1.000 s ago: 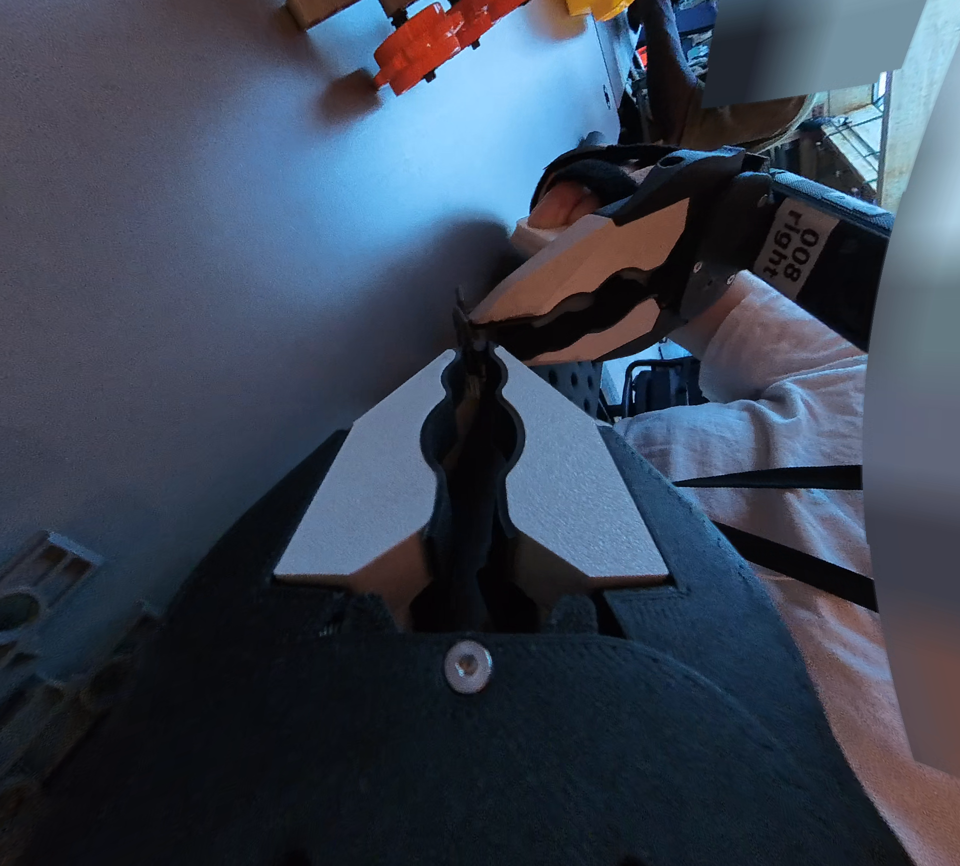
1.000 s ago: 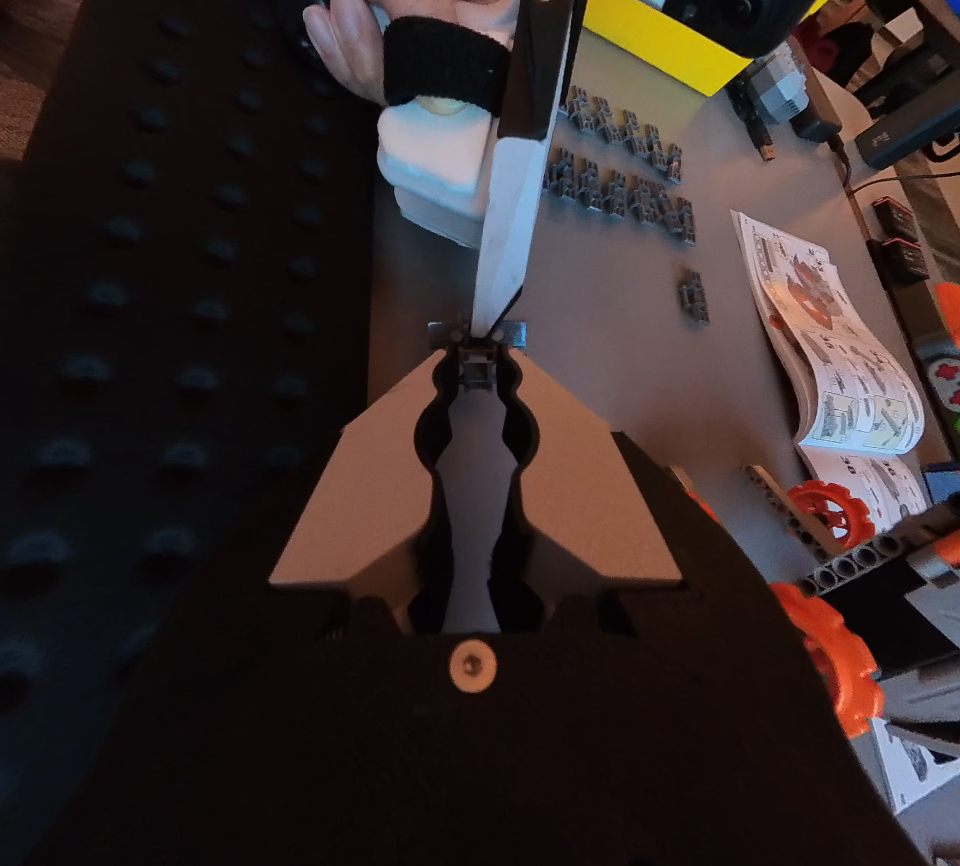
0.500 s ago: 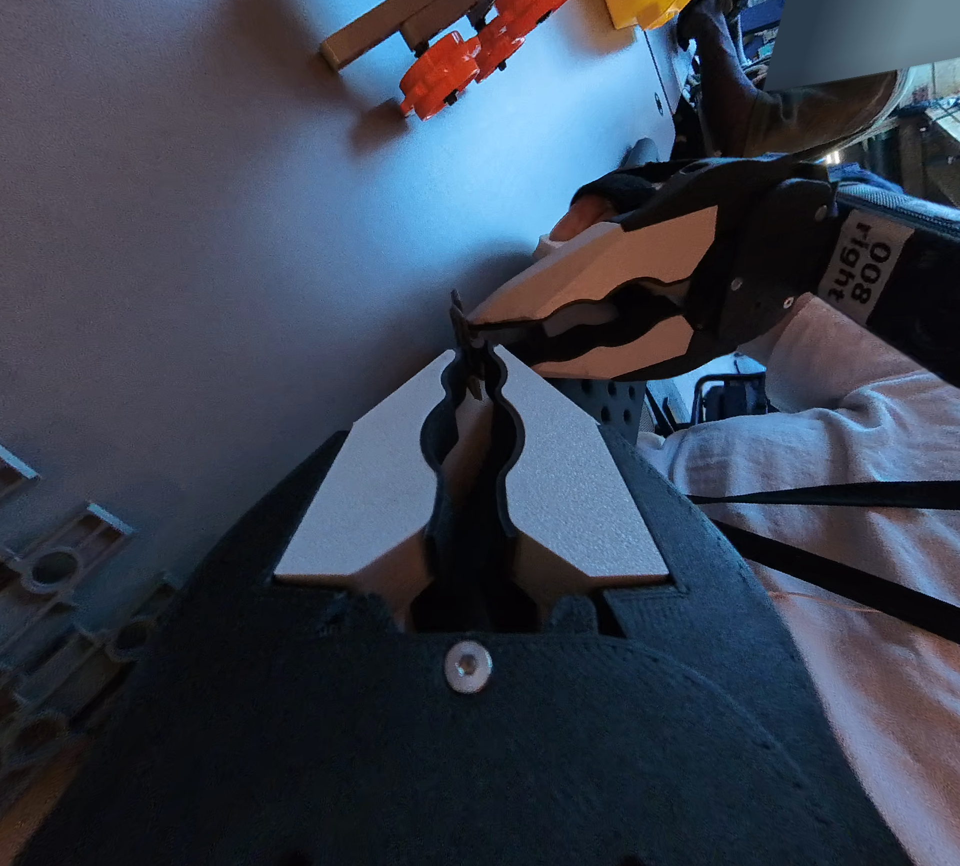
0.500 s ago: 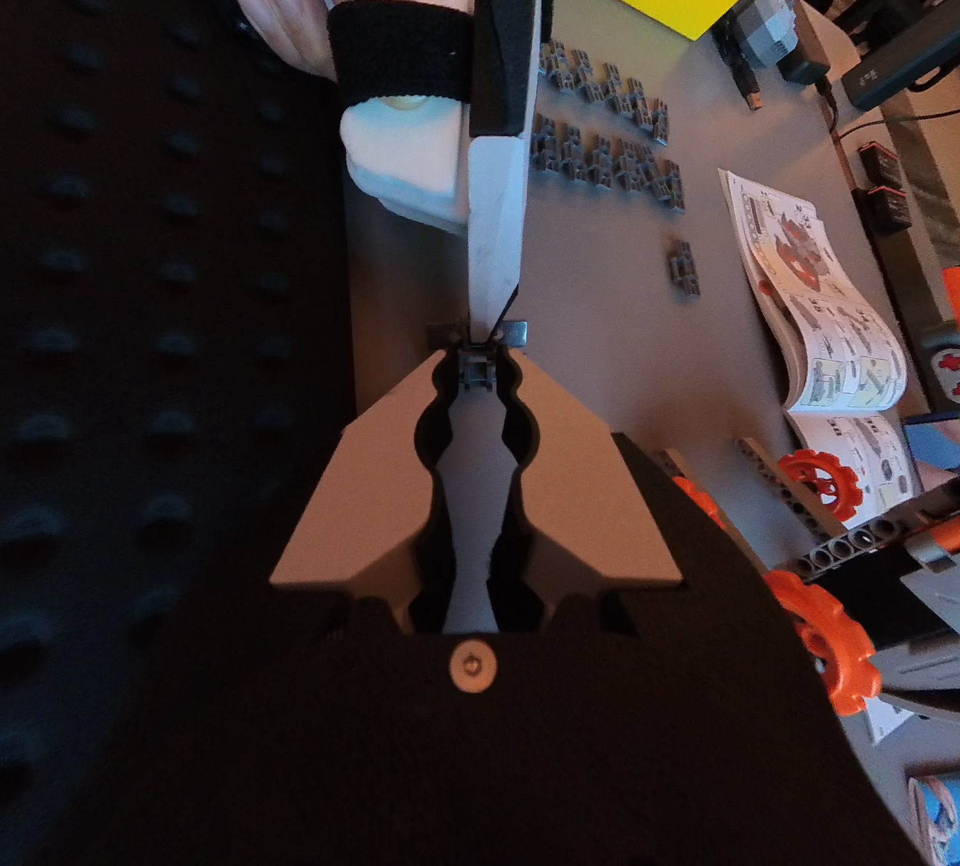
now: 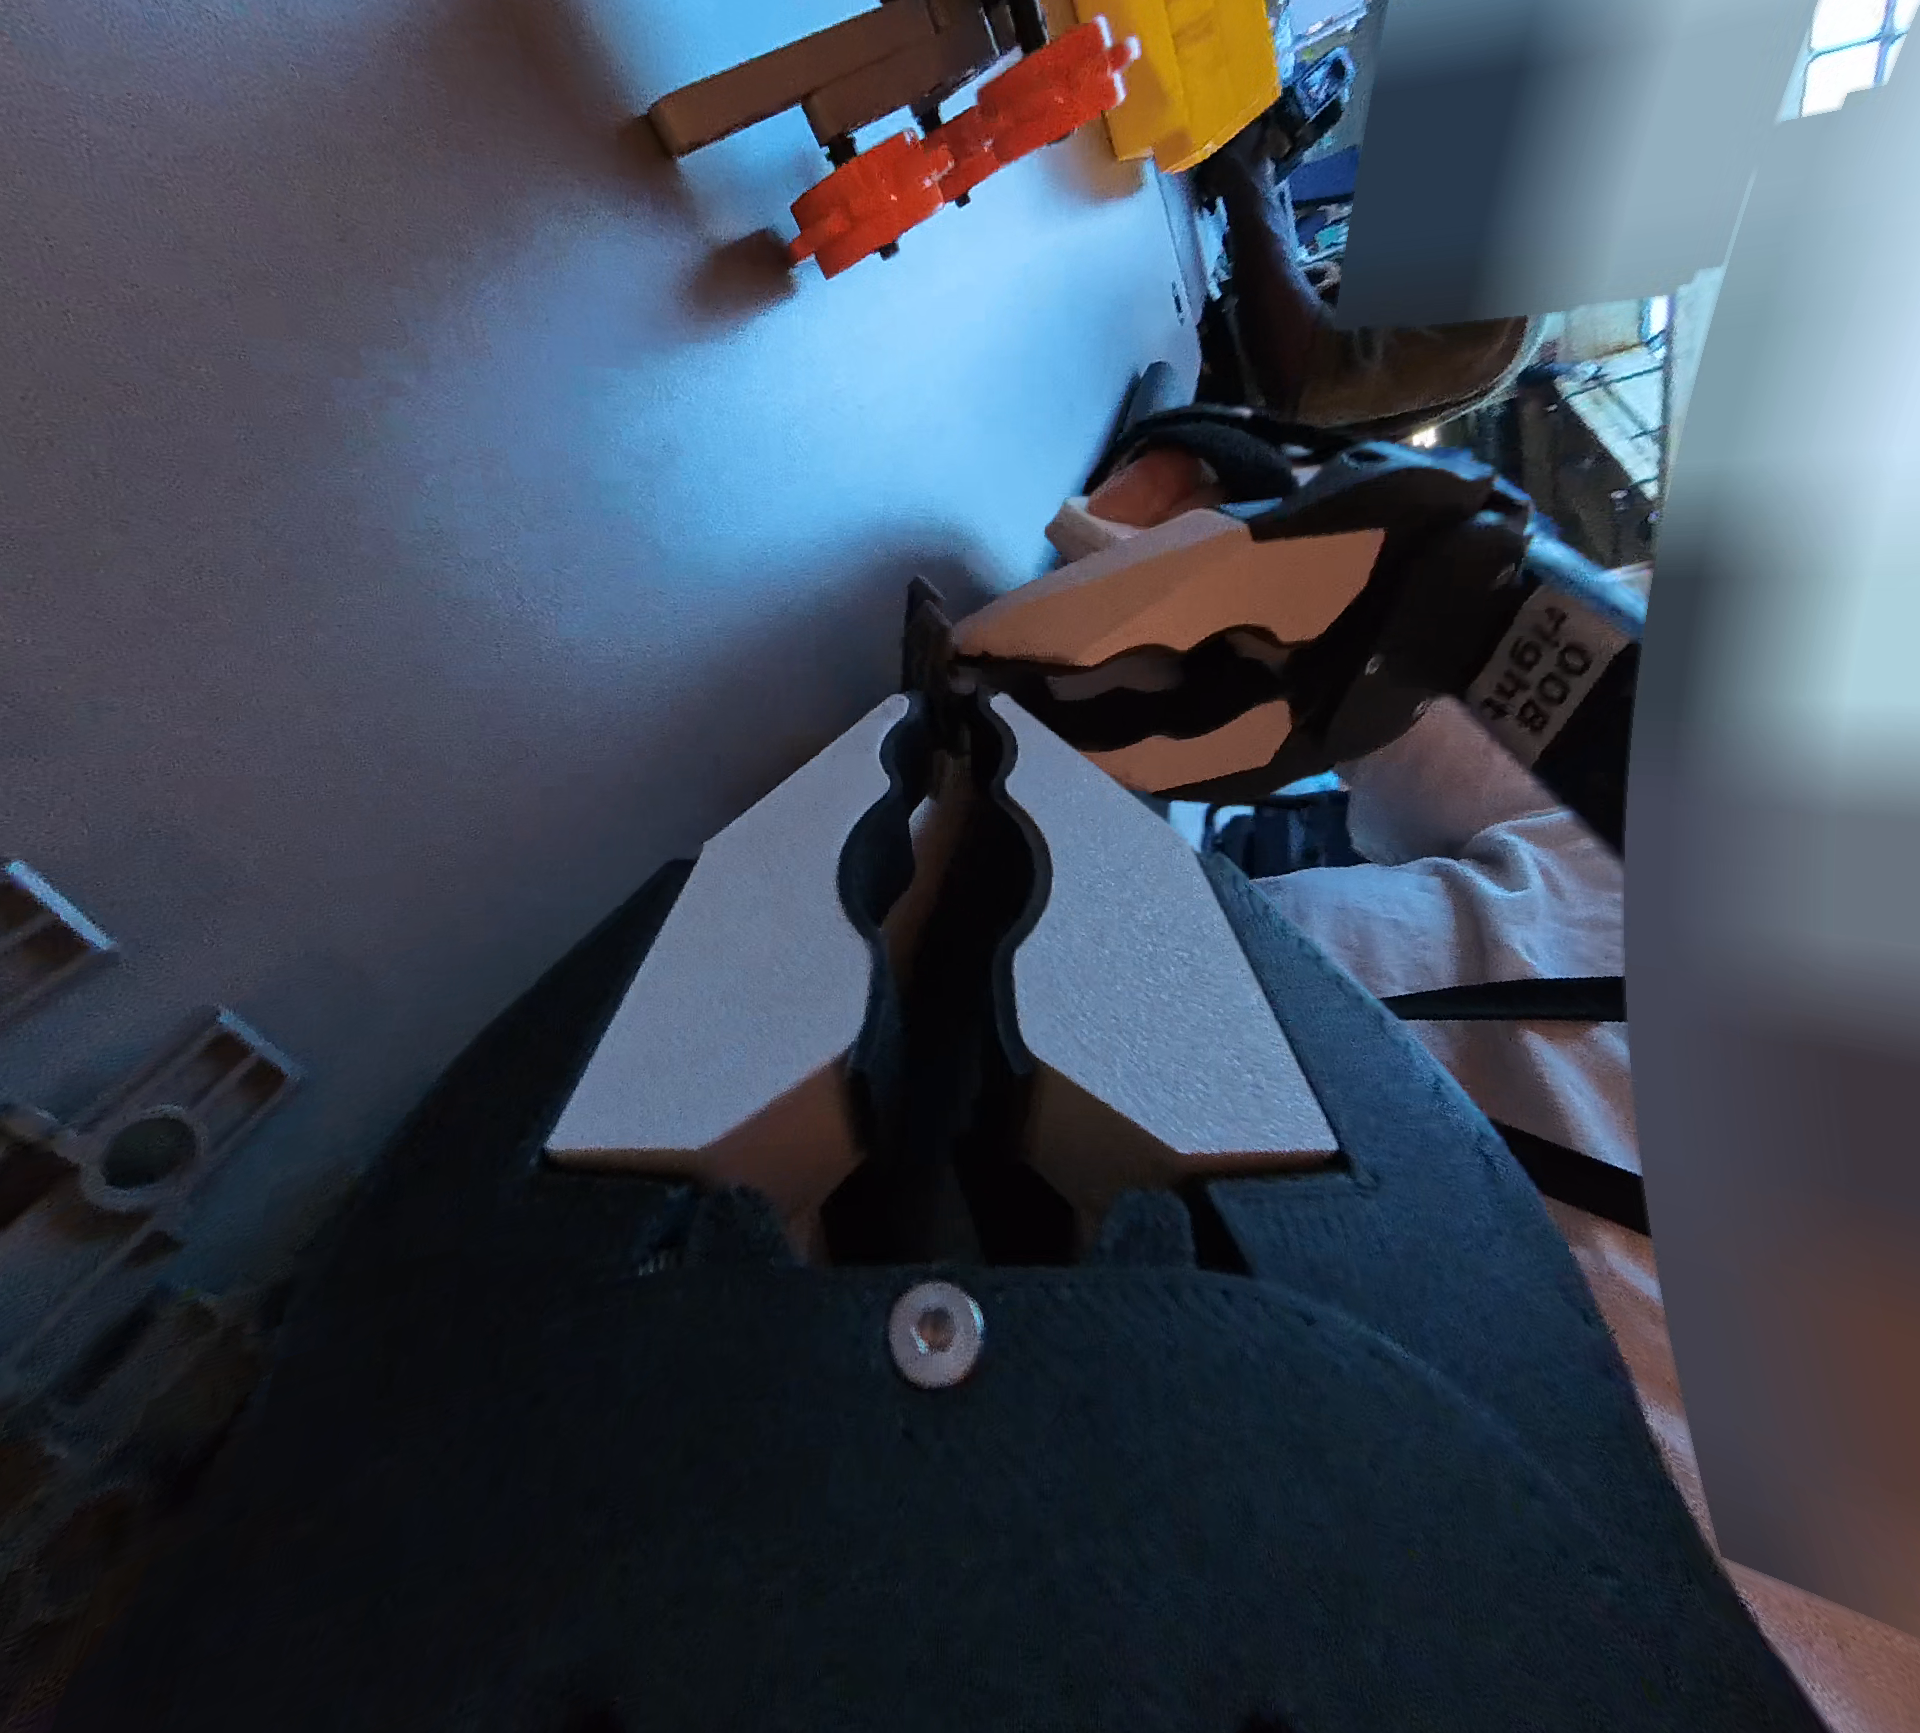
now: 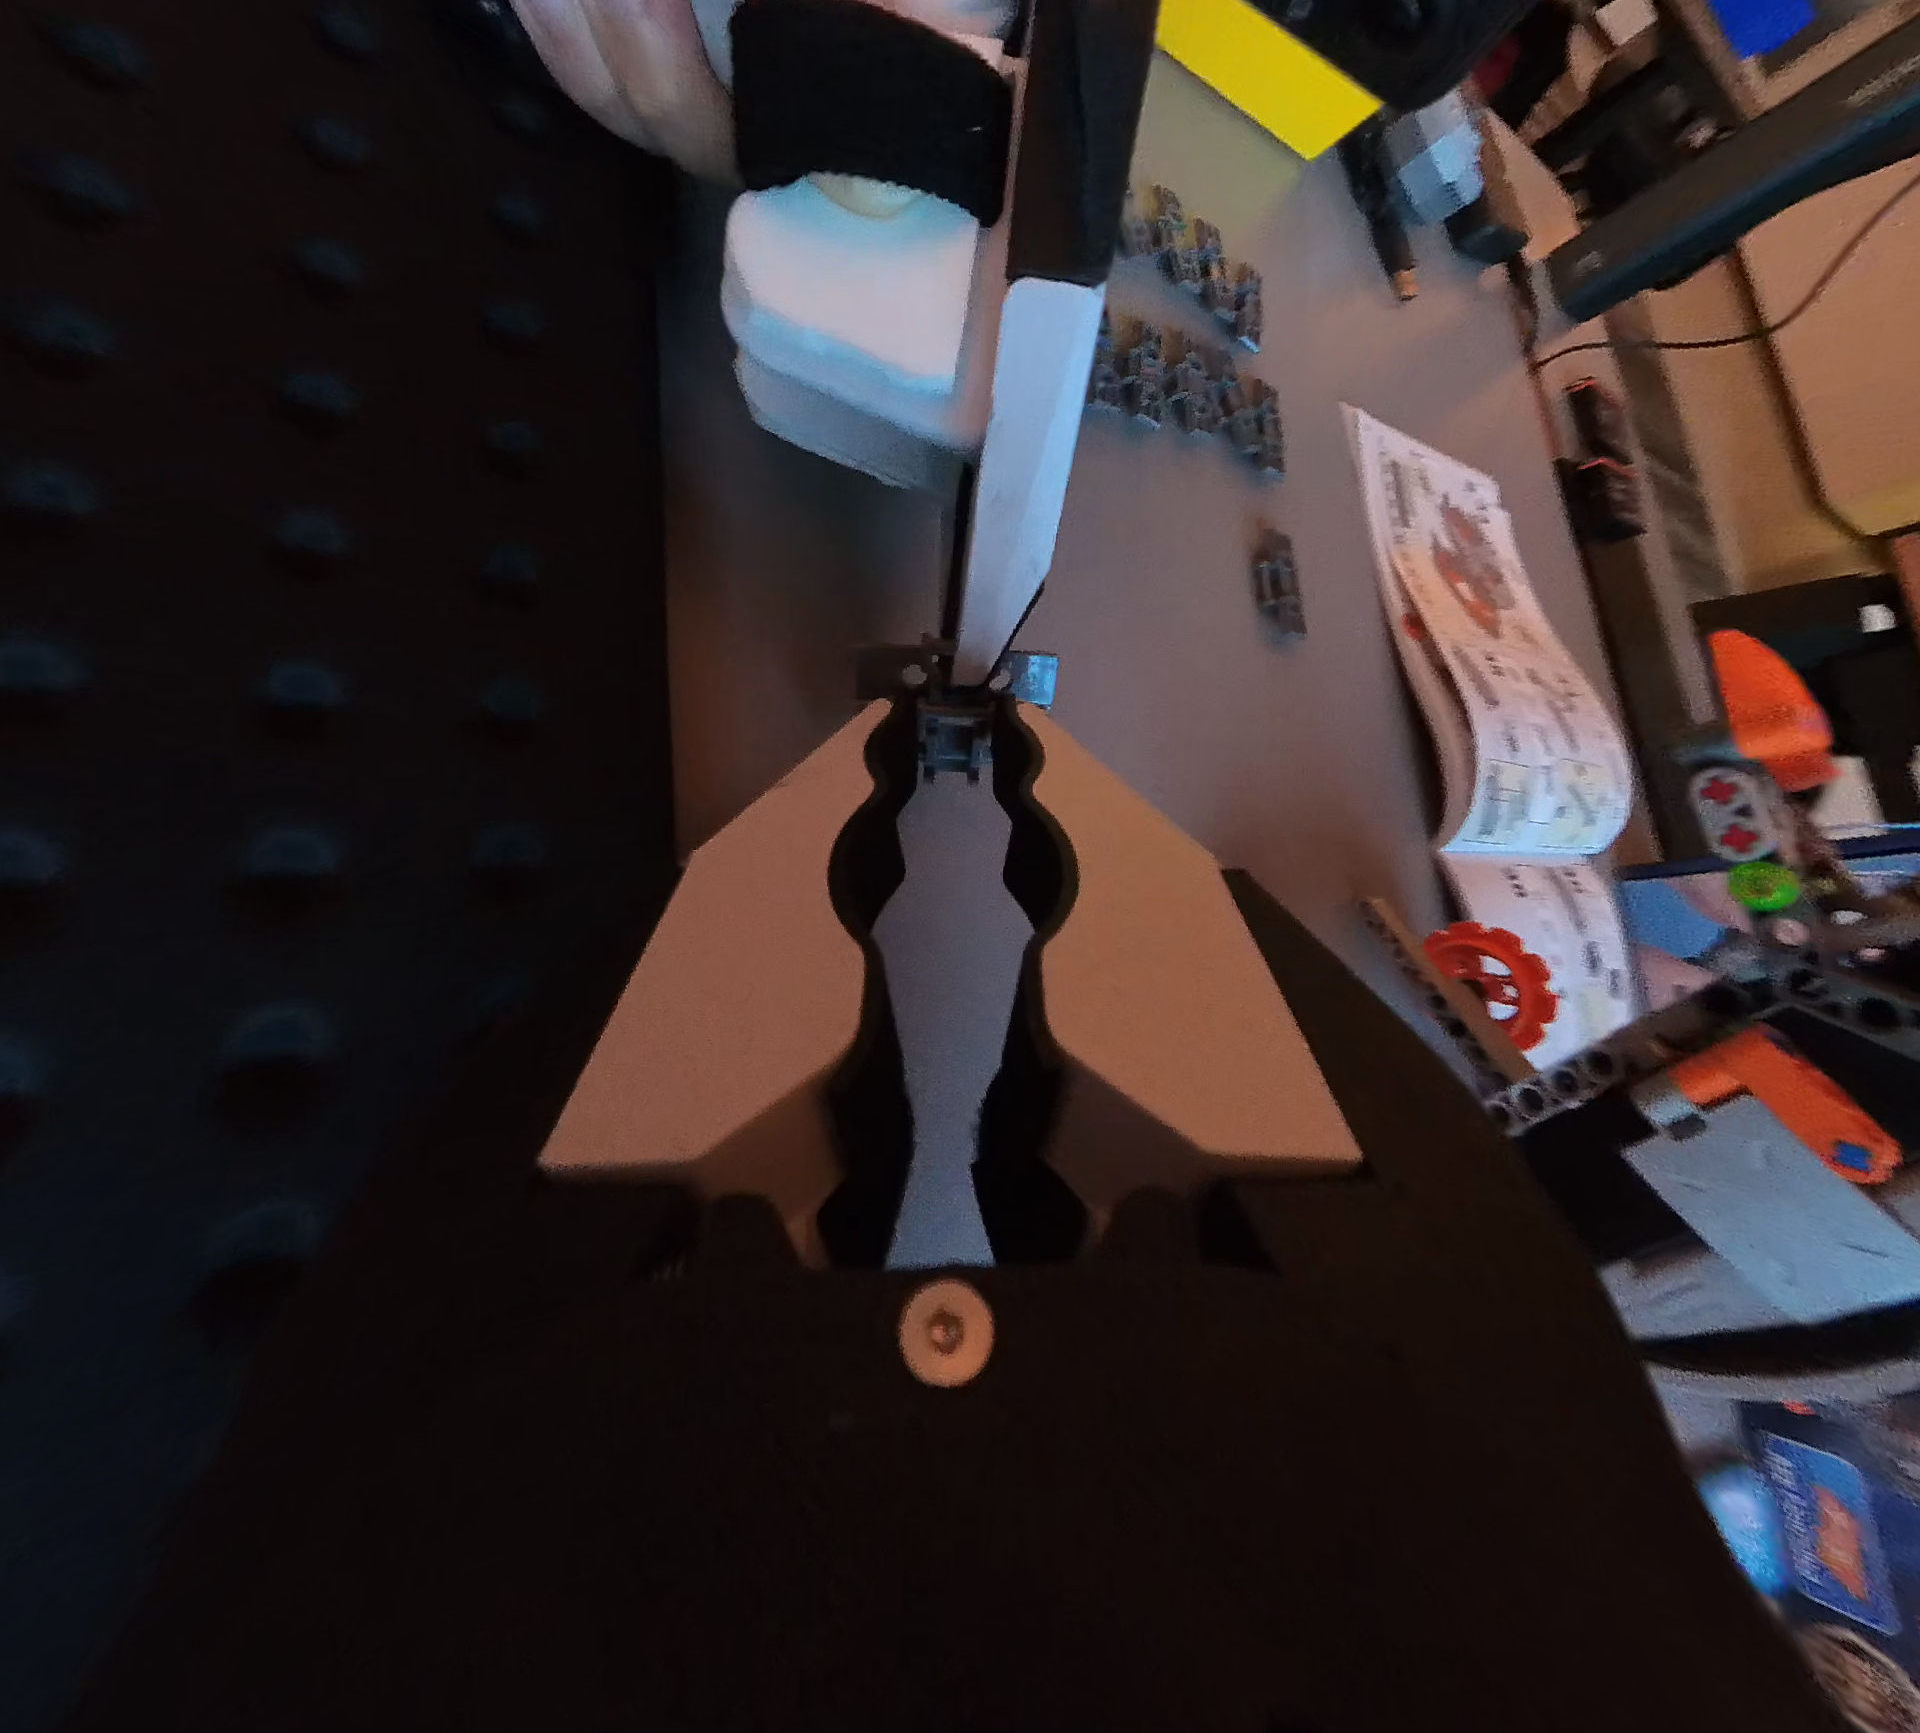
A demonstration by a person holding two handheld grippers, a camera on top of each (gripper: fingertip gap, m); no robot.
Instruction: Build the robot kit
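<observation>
My left gripper (image 5: 948,717) is shut on a small grey link piece, mostly hidden between its tips. In the right wrist view it (image 6: 977,657) comes down from above, and the piece (image 6: 1034,675) sticks out on both sides of its tips. My right gripper (image 6: 951,727) is shut on another small grey link (image 6: 949,745). The two pieces meet tip to tip above the grey table (image 5: 416,436). In the left wrist view the right gripper (image 5: 961,660) comes in from the right, and a dark piece (image 5: 925,634) shows at its tips.
Rows of grey links (image 6: 1184,374) and a single link (image 6: 1278,566) lie on the table. There is also an open booklet (image 6: 1486,644), orange gear wheels (image 5: 935,156) on a brick model (image 5: 810,94), a yellow bin (image 5: 1184,0) and a black studded mat (image 6: 312,540) at the left. Less than 4 cm separates the two grippers' tips.
Both grippers stay shut and tip to tip on their pieces. The pair has shifted and tilted a little over the table, and the background has slid in both views.
</observation>
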